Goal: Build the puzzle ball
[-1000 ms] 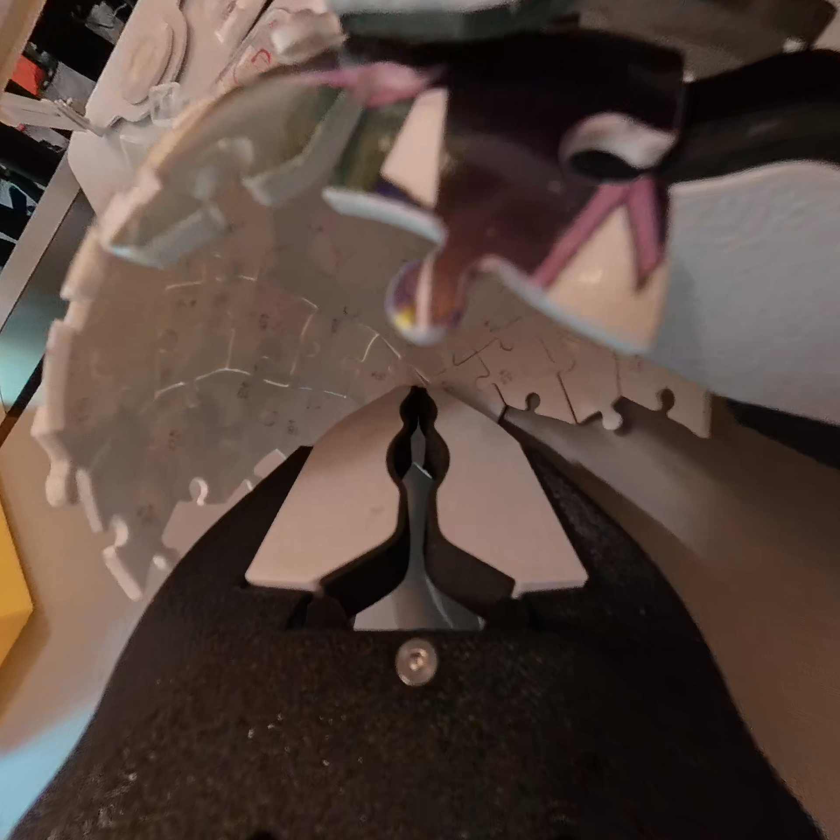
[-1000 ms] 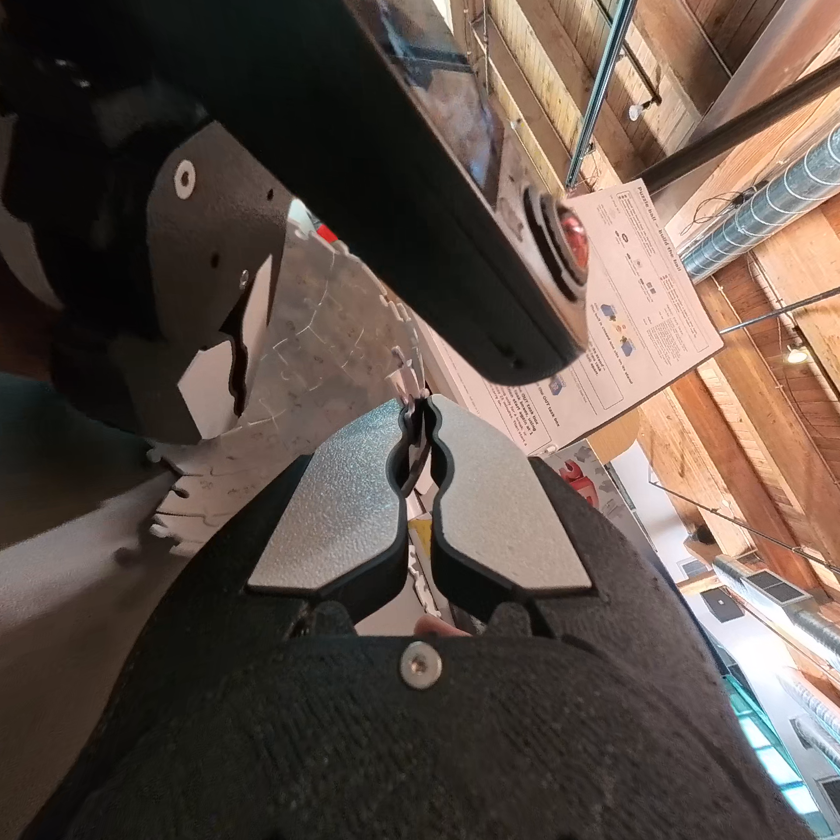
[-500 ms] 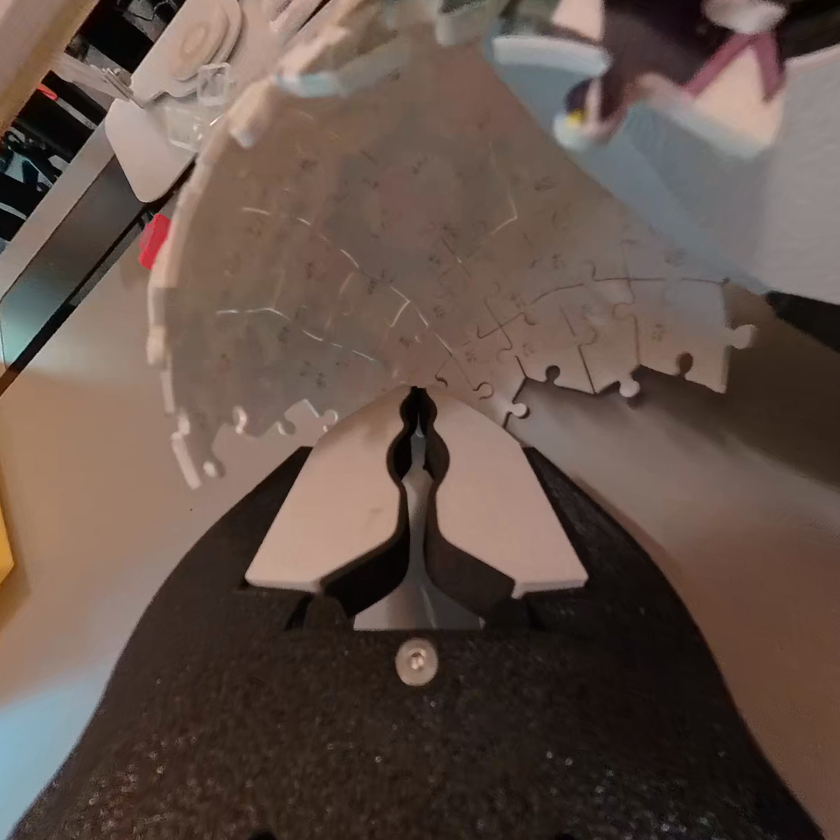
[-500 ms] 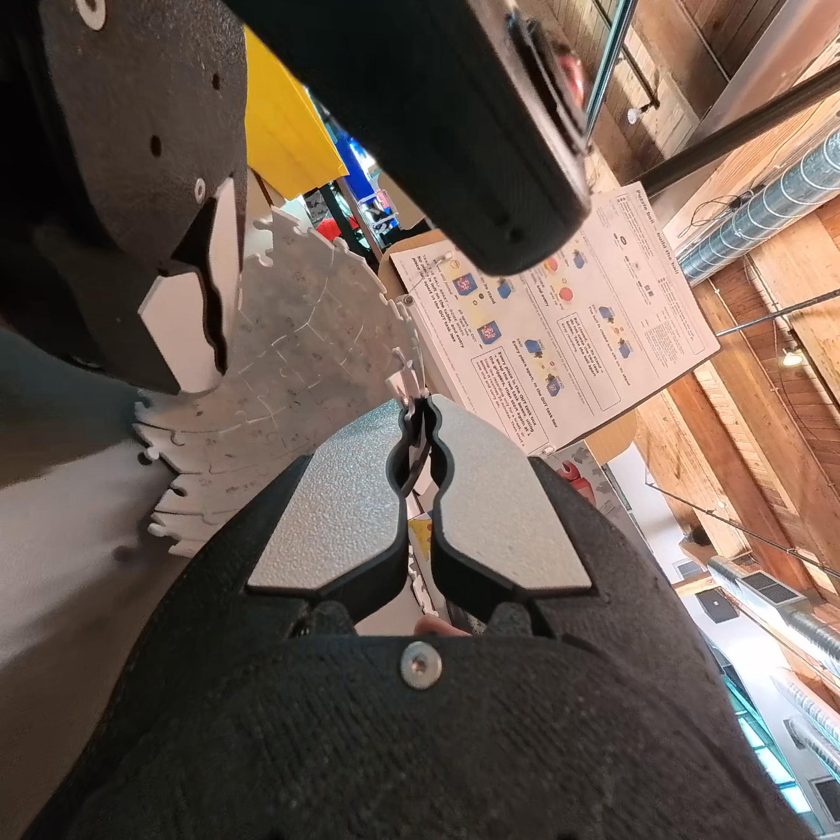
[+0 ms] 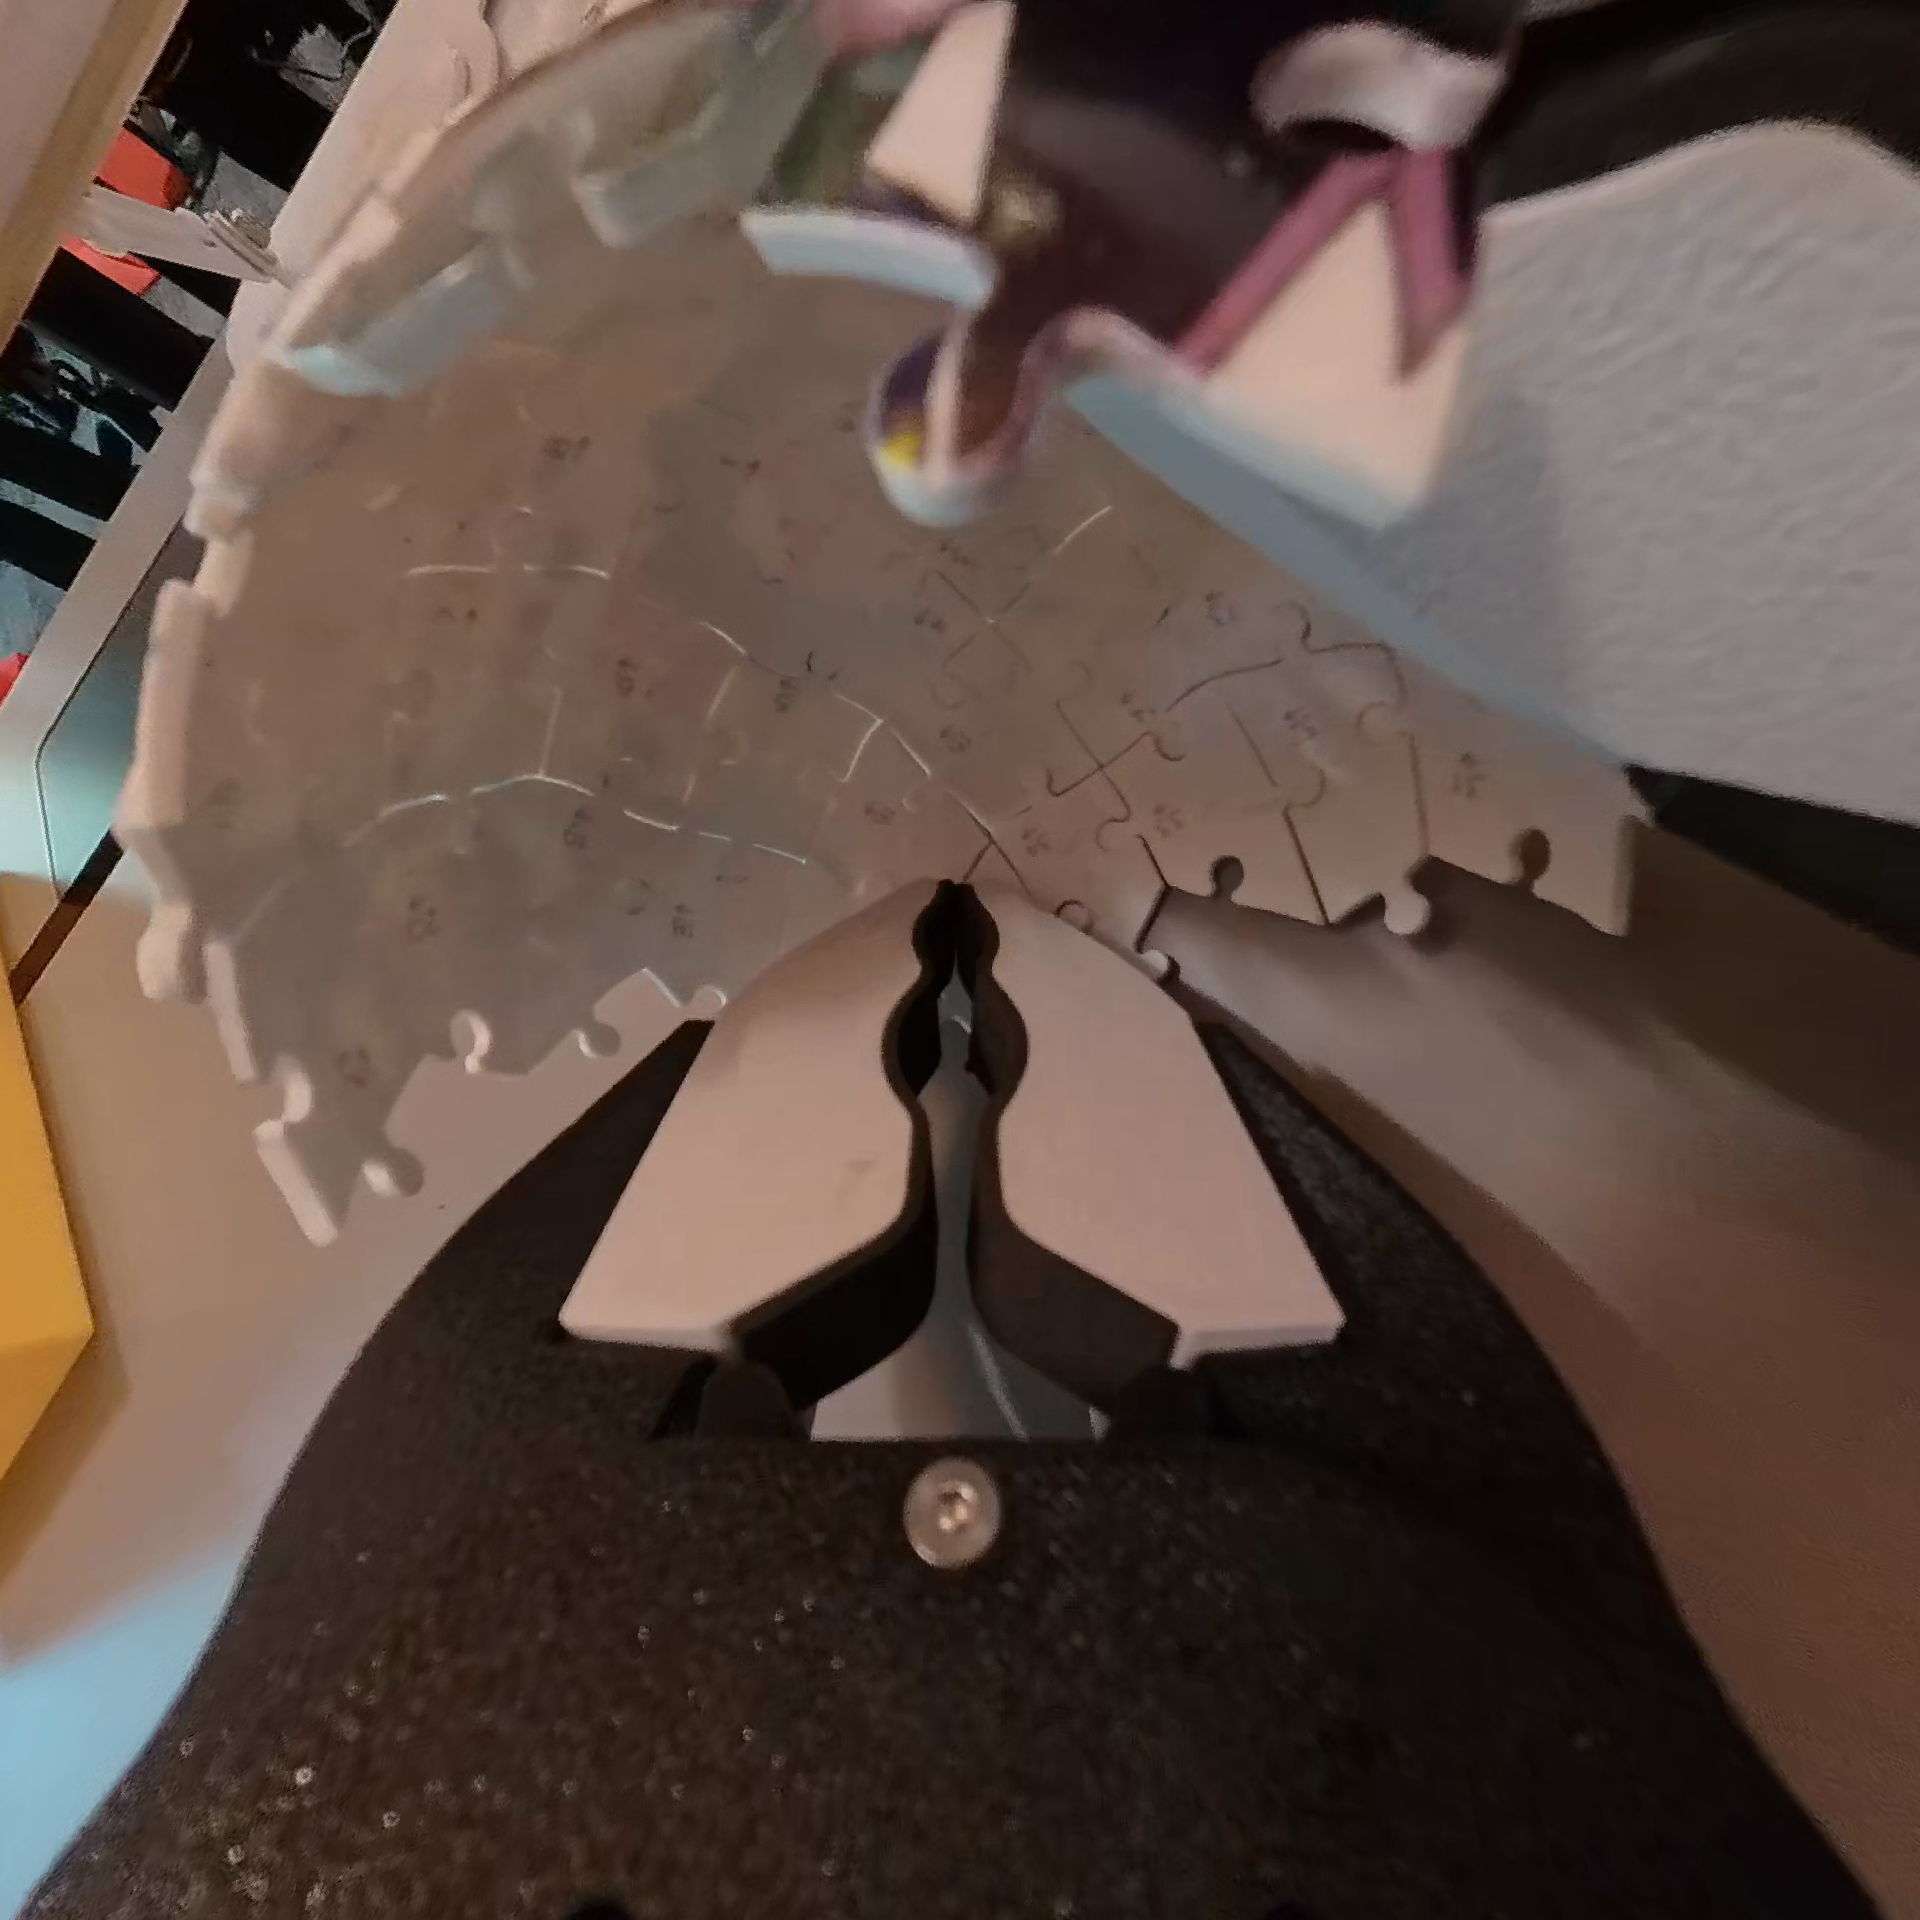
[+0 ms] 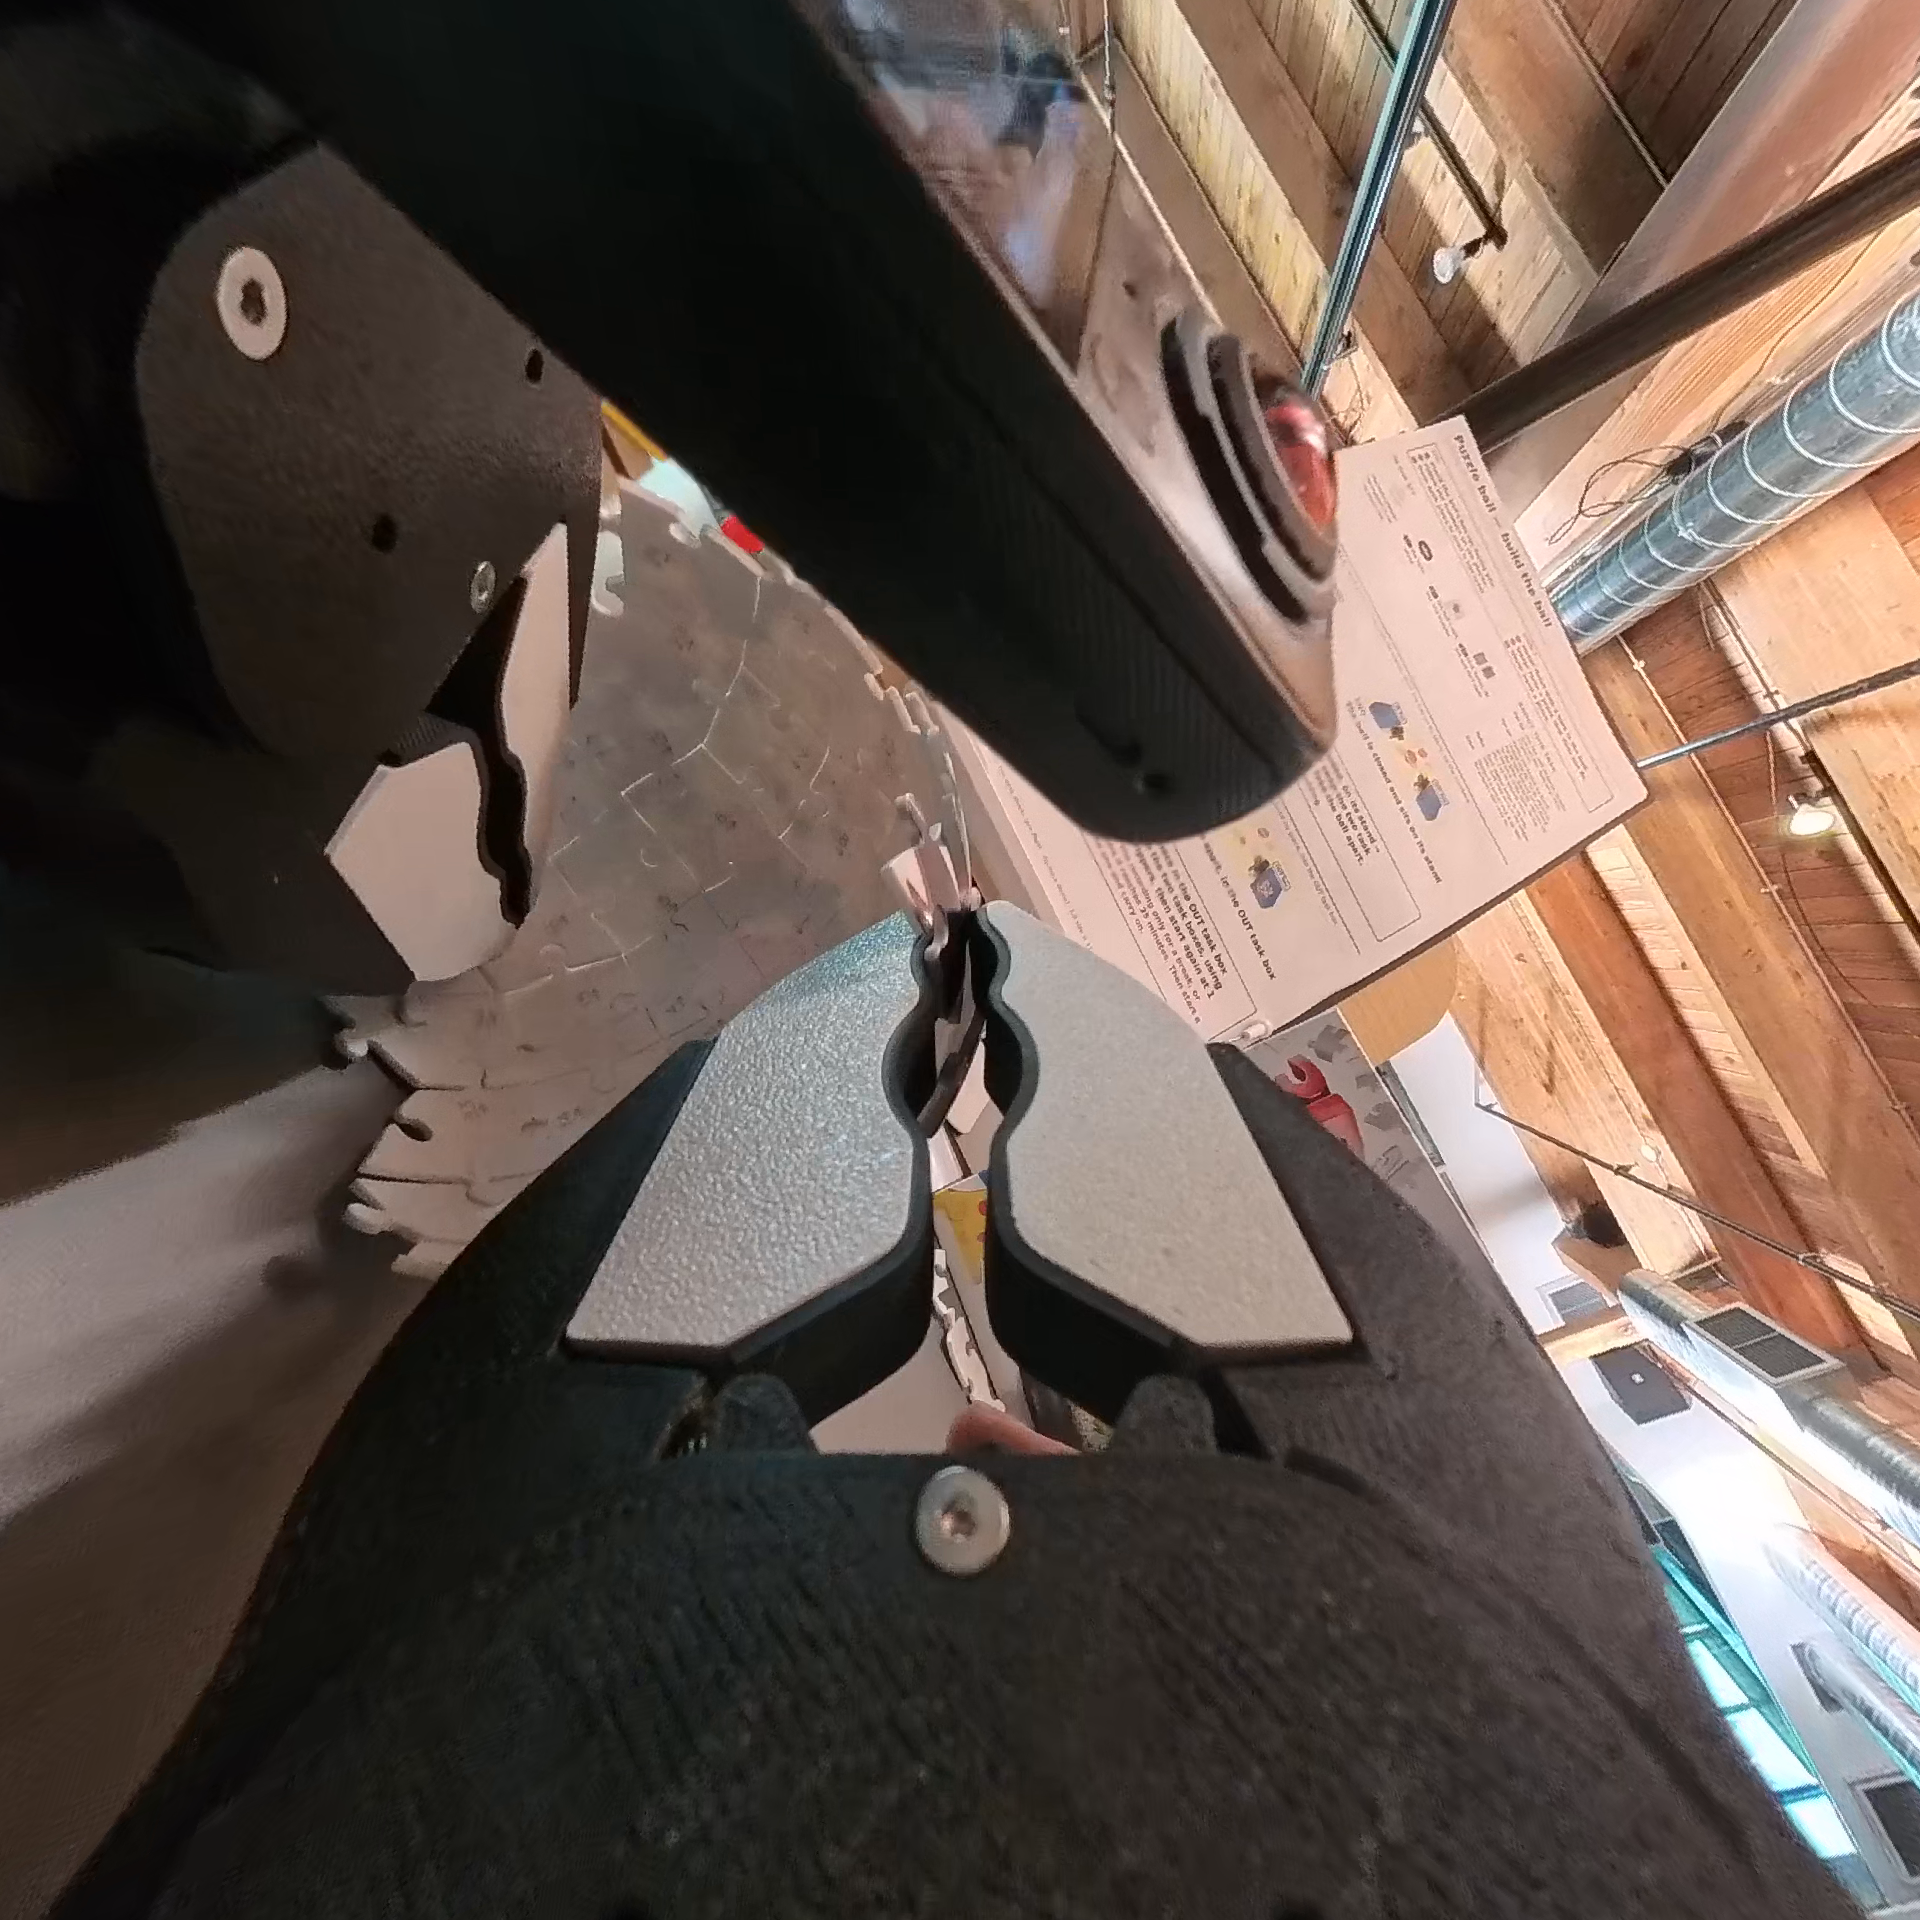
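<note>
My left gripper is shut on the lower edge of the partly built puzzle ball, a curved shell of joined pieces that shows its grey inner side. My right gripper is shut on a loose puzzle piece, seen edge-on between its tips. In the left wrist view that piece shows a dark purple print with pink lines. It hovers close over the shell's upper part, next to a pale textured finger of the right gripper. In the right wrist view the shell lies between the left gripper and my tips.
A yellow box stands at the left edge of the pale table. A white stand lies beyond the shell. The left gripper's black camera body fills the top of the right wrist view, with an instruction sheet behind it. Across from one pair of fingers to the other is roughly 11 cm.
Half a second ago the loose piece was drawn back from the shell; now it is close over the shell again. The shell has tilted in the left gripper's hold. Both grippers stay shut.
</note>
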`<state>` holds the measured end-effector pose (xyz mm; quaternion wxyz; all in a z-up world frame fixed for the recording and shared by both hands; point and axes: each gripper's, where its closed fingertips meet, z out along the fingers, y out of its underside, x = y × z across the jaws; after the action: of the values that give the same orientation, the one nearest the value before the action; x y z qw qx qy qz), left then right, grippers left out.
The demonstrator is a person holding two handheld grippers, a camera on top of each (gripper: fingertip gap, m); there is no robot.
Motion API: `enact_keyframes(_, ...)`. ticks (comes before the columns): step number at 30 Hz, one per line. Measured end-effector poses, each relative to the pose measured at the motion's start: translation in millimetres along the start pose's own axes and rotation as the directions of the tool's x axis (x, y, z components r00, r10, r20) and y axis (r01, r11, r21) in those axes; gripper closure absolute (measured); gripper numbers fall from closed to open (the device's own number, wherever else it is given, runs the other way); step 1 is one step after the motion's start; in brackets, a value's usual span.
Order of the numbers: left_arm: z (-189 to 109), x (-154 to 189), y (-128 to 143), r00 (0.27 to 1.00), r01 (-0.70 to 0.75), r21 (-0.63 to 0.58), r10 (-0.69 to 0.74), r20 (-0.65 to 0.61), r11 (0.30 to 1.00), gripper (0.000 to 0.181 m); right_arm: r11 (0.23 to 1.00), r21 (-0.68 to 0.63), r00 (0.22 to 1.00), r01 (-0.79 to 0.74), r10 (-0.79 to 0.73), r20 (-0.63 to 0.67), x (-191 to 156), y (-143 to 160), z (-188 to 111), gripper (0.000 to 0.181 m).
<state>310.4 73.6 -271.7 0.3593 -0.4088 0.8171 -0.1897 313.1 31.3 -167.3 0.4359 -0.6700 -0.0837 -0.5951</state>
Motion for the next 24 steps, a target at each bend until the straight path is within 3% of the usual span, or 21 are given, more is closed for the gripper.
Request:
enact_keyframes(13, -9, -11, 1, 0.984, 0.176, 0.05, -0.176, 0.002, 0.983, 0.181, 1.0, -0.003, 1.0, 0.028, -0.028, 0.001, 0, -1, -1, 0.178)
enact_keyframes(24, -5, 4, 1, 0.997, 0.067, 0.012, -0.067, -0.03, 0.998, 0.181, 1.0, -0.002, 1.0, 0.03, -0.03, 0.001, 0, -1, 0, 0.178)
